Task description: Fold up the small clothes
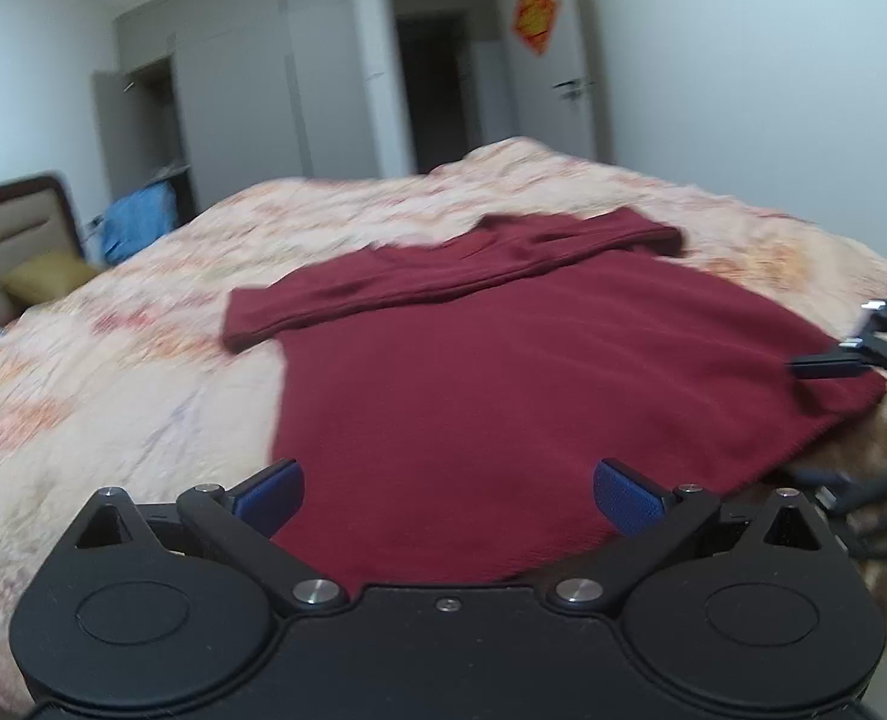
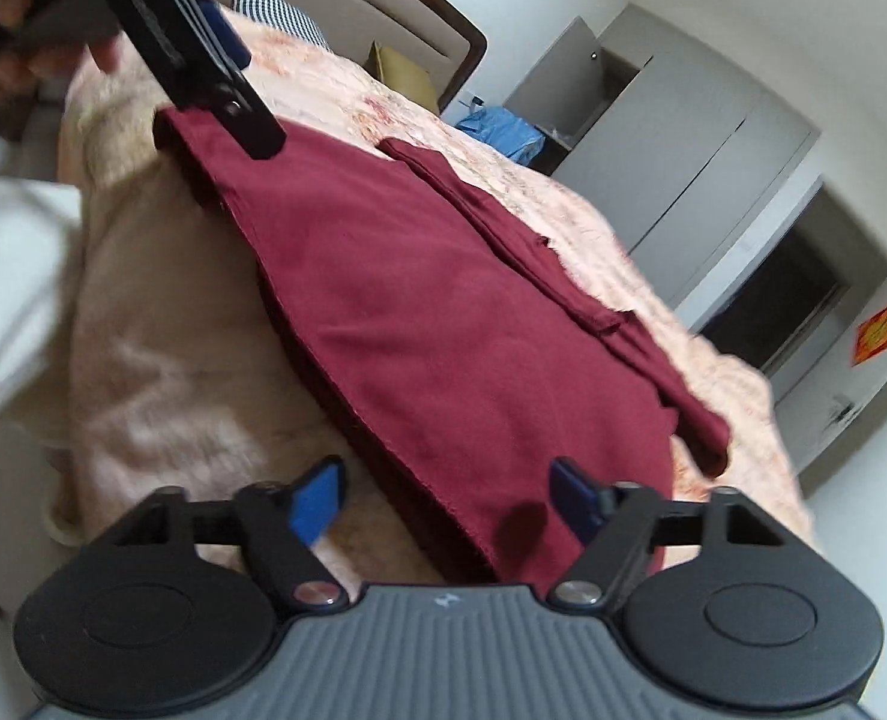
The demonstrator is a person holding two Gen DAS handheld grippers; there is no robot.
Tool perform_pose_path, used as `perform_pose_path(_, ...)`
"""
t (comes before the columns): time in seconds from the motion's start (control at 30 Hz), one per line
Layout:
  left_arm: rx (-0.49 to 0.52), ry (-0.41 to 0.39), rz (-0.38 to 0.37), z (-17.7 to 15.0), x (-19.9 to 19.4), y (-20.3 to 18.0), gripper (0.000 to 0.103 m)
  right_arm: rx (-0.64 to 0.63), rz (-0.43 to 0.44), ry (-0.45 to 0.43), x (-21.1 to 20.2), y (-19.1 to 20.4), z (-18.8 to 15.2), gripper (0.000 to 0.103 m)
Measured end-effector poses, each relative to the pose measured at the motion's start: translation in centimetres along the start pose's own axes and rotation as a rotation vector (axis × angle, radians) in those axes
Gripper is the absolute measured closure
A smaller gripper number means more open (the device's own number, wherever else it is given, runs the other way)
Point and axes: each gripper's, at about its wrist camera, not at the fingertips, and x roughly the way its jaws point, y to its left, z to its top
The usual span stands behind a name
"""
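Note:
A dark red shirt (image 1: 503,360) lies flat on the bed, its sleeves folded across the far edge. It also shows in the right wrist view (image 2: 419,312). My left gripper (image 1: 448,495) is open, its blue pads spread over the shirt's near hem, and shows in the right wrist view (image 2: 245,120) at the shirt's far corner. My right gripper (image 2: 446,501) is open over the shirt's near corner. It shows at the right edge of the left wrist view (image 1: 827,360) by the shirt's right corner.
The bed carries a peach patterned blanket (image 1: 113,372). A headboard (image 1: 17,228), a yellow pillow (image 1: 47,279) and blue cloth (image 1: 137,222) lie at the far left. Wardrobes (image 1: 233,108) and an open doorway (image 1: 437,90) stand behind.

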Motion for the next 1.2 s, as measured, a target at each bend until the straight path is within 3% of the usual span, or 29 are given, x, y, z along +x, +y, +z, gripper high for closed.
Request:
perform_pose_path(0.07,0.046,-0.021,-0.033,-0.4,-0.3,-1.0,0.001,0.023,0.002,-0.02,0.0,0.1,0.1,0.054)
perform_pose_path(0.13,0.104,-0.025,-0.059,-1.2,-0.4,-2.3,0.001,0.029,0.021,-0.036,-0.2,0.1,0.2,0.081)
perform_pose_path(0.23,0.201,-0.017,-0.073,-2.2,0.1,-4.2,0.001,0.057,0.061,-0.052,-0.6,-0.6,0.9,0.088)
perform_pose_path(0.33,0.259,-0.016,-0.039,-2.8,1.3,-6.0,0.001,0.151,0.14,-0.053,-1.0,-2.7,2.0,0.089)
perform_pose_path(0.57,0.327,-0.033,0.122,-2.3,4.5,-8.5,0.001,0.424,0.303,-0.023,-1.1,-8.7,3.8,0.089)
perform_pose_path(0.8,0.415,-0.084,0.269,-2.6,4.8,-7.1,0.001,0.553,0.358,-0.035,-1.2,-11.8,3.9,0.089)
perform_pose_path(0.93,0.352,-0.06,0.304,-3.3,4.1,-5.1,0.002,0.565,0.358,-0.043,-1.3,-12.4,3.8,0.089)
perform_pose_path(1.13,0.299,-0.079,0.366,-4.5,2.3,-3.3,0.016,0.551,0.335,-0.025,-1.3,-11.5,3.2,0.089)
perform_pose_path(1.2,0.301,-0.089,0.359,-4.8,1.9,-3.2,0.03,0.546,0.331,-0.013,-1.3,-11.0,2.8,0.089)
